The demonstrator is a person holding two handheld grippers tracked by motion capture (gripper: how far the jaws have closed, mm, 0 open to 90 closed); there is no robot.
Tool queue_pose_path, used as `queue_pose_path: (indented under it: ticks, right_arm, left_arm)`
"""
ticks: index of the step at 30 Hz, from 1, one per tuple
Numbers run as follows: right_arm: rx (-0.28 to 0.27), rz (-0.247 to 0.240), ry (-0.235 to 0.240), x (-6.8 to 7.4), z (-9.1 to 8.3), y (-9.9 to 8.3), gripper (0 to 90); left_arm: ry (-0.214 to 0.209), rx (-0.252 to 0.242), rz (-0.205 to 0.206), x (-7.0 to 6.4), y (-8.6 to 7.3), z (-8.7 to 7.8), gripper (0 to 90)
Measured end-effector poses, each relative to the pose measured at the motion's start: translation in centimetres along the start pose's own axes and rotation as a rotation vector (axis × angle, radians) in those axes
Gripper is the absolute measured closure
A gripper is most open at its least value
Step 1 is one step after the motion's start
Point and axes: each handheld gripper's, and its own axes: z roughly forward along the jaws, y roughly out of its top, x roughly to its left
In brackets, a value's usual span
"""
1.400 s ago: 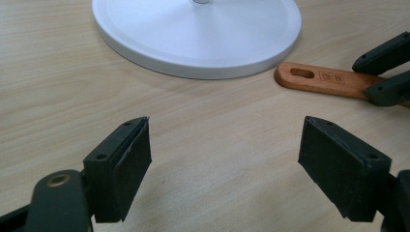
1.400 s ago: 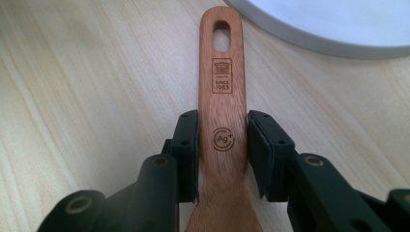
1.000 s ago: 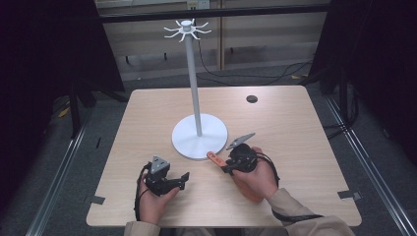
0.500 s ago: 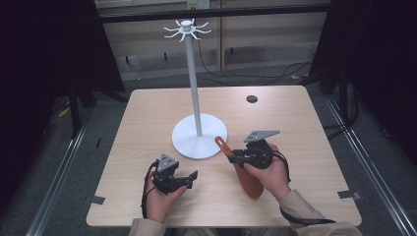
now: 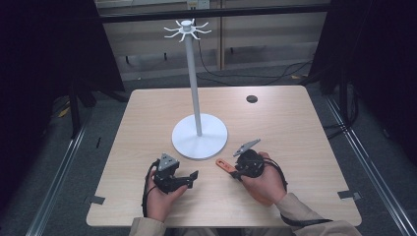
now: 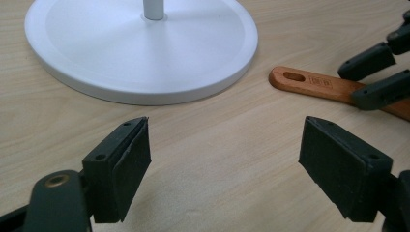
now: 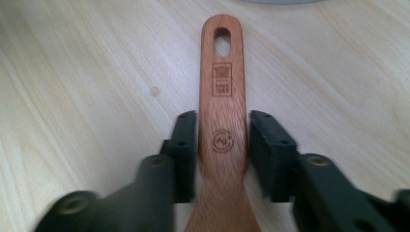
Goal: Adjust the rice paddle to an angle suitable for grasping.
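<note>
The wooden spatula [image 7: 223, 121] lies flat on the worktop just beside the white stand base [image 5: 199, 136], its handle running straight out between my right hand-held gripper [image 7: 223, 140]'s clamped jaws toward that base, while my left hand-held gripper [image 6: 227, 159] gapes idle.

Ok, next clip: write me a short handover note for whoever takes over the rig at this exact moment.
Right tongs: jaws set on either side of the wooden utensil handle, close against its edges; whether they are fully clamped cannot be told.
Left tongs: jaws wide open, nothing between them, low over the table in front of the stand's white base.
Things: the handle lies flat on the table, its end with the hanging hole pointing toward the base. The stand is upright mid-table, with hooks at its top bare.
Done: right tongs placed at the handle.
Left: probably lift the utensil and hang it by its hole on a hook.
</note>
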Motion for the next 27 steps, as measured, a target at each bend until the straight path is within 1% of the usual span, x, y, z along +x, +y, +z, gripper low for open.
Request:
queue_pose_path:
  ticks: [1, 3, 4, 5, 6, 7, 8, 10, 11, 12, 13, 14, 16, 17, 18, 19, 20, 23, 24, 25, 27]
  right_arm:
    - [0.004, 0.012, 0.000, 0.1, 0.1, 0.2, 57.0]
    - [0.001, -0.011, -0.015, 0.2, 0.5, 0.7, 55.9]
    - [-0.005, -0.009, -0.021, 0.3, 0.8, 0.9, 54.6]
    - [-0.006, -0.015, -0.022, 0.4, 1.0, 1.2, 56.8]
    - [-0.007, -0.039, -0.043, 0.5, 1.2, 1.4, 62.3]
    - [-0.008, -0.042, -0.035, 0.6, 1.3, 1.6, 65.9]
    - [-0.003, -0.052, -0.030, 0.5, 1.4, 1.8, 66.3]
    - [0.019, -0.020, -0.042, 0.8, 1.4, 2.1, 66.7]
    - [0.017, -0.018, -0.042, 0.8, 1.4, 2.1, 66.8]
    - [0.004, 0.005, -0.034, 0.6, 1.4, 2.0, 66.8]
    - [-0.007, 0.011, -0.034, 0.4, 1.3, 1.8, 66.9]
    - [-0.036, 0.016, -0.039, 0.4, 1.0, 1.6, 66.9]
    - [-0.109, 0.044, -0.024, 0.2, 0.1, 1.4, 66.9]
    - [-0.155, 0.052, -0.022, 0.1, -0.6, 1.3, 66.9]
    - [-0.181, 0.062, -0.021, 0.0, -1.2, 1.3, 66.9]
    - [-0.218, 0.079, -0.013, -0.1, -1.9, 1.4, 66.9]
    - [-0.252, 0.082, -0.016, -0.3, -2.6, 1.4, 66.9]
    - [-0.344, 0.097, -0.003, -0.6, -4.3, 1.4, 66.9]
    - [-0.387, 0.108, 0.005, -0.7, -4.9, 1.3, 66.9]
    - [-0.408, 0.114, 0.012, -0.7, -5.2, 1.2, 66.9]
    - [-0.468, 0.126, 0.031, -0.7, -5.9, 1.0, 66.9]
  left_arm:
    - [-0.005, -0.004, -0.001, 0.0, 0.0, 0.0, 18.5]
    - [0.001, 0.000, -0.001, 0.0, 0.0, -0.1, 18.5]
    - [-0.002, -0.004, -0.006, 0.1, -0.1, 0.0, 18.5]
    - [-0.002, -0.003, -0.006, 0.1, -0.1, 0.0, 18.5]
    - [-0.001, -0.001, -0.006, 0.2, -0.1, 0.0, 18.5]
    - [0.000, 0.000, -0.007, 0.2, -0.1, 0.0, 18.5]
    - [-0.003, 0.002, -0.007, 0.3, -0.2, 0.0, 18.5]
    - [-0.004, -0.001, -0.012, 0.2, -0.2, 0.0, 18.5]
    - [-0.006, 0.003, -0.006, 0.2, -0.2, 0.0, 18.4]
    - [-0.004, 0.002, -0.003, 0.2, -0.1, 0.0, 18.4]
    - [-0.004, -0.004, -0.002, 0.1, -0.1, 0.0, 18.4]
    - [-0.008, -0.006, -0.005, 0.1, -0.1, 0.0, 18.3]
    - [-0.017, -0.006, -0.005, 0.1, -0.1, 0.0, 18.2]
    - [-0.019, -0.005, -0.006, 0.1, -0.1, 0.0, 18.1]
    - [-0.017, -0.009, -0.012, 0.0, -0.1, 0.1, 18.1]
    - [-0.025, -0.009, -0.016, 0.0, -0.1, 0.2, 18.0]
    - [-0.028, -0.008, -0.016, -0.1, 0.0, 0.2, 18.0]
    - [-0.040, -0.018, -0.009, -0.5, 0.3, 0.3, 18.0]
    - [-0.050, -0.026, -0.014, -0.6, 0.3, 0.3, 18.0]
    - [-0.060, -0.030, -0.008, -0.7, 0.5, 0.3, 18.0]
    - [-0.082, -0.046, -0.010, -1.1, 0.7, 0.3, 18.0]
